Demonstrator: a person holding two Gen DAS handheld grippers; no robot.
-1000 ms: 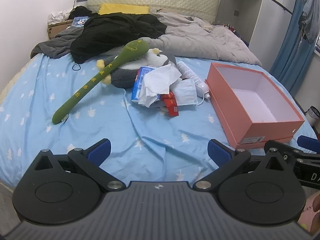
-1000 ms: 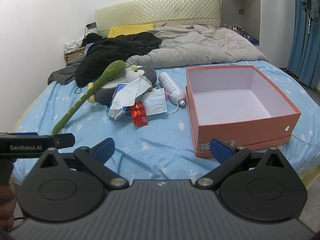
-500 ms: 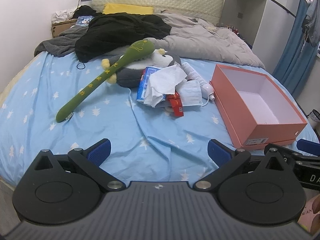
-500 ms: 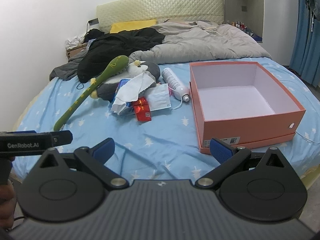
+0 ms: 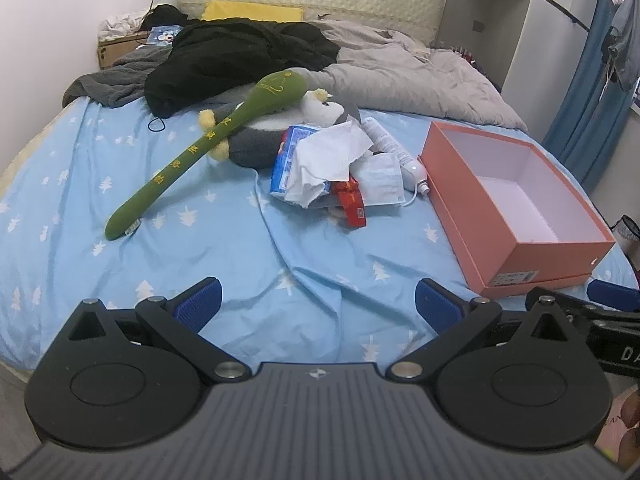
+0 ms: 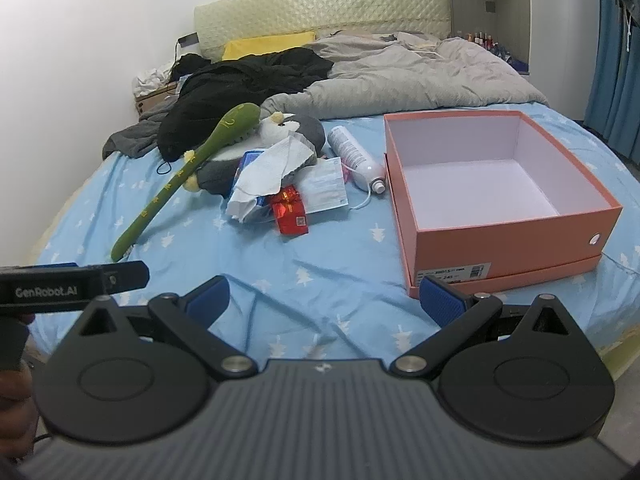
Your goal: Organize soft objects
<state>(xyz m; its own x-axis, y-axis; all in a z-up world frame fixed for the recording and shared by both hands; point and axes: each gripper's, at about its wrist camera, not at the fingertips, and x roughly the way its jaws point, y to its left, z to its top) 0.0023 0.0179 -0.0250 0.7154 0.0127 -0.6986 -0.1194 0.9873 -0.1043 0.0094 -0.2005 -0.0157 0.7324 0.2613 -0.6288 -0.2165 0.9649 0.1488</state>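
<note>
Plainly, nothing is gripped yet: the left gripper (image 5: 318, 300) and the right gripper (image 6: 326, 296) both hang over the near edge of the bed (image 5: 120, 280) with their blue pads spread wide and only sheet between them, so every risk lies ahead. The empty pink shoebox (image 6: 500, 208) sits at the right of the heap, and it looks shallow against the penguin plush (image 6: 280, 136); stuffed in first, that toy could crowd out the rest or tip the box on the yielding mattress. The long green plush stick (image 5: 192, 160) lies across the penguin with its tail running out to the left, so lifting either one is likely to drag the other, and a grip at one end would leave the length drooping. The crumpled white tissue (image 6: 272, 170) is draped over a blue tissue pack (image 5: 286, 160), beside a face mask (image 6: 326, 186) and a red packet (image 6: 290, 214); a pinch there may snag several at once, or catch the mask's ear loop. The white spray bottle (image 6: 356, 158), hard rather than soft, lies just beside the box wall and could roll if nudged. Much of the penguin's body is covered, the tissue pack shows only in part, and the box label is too small to read.
</note>
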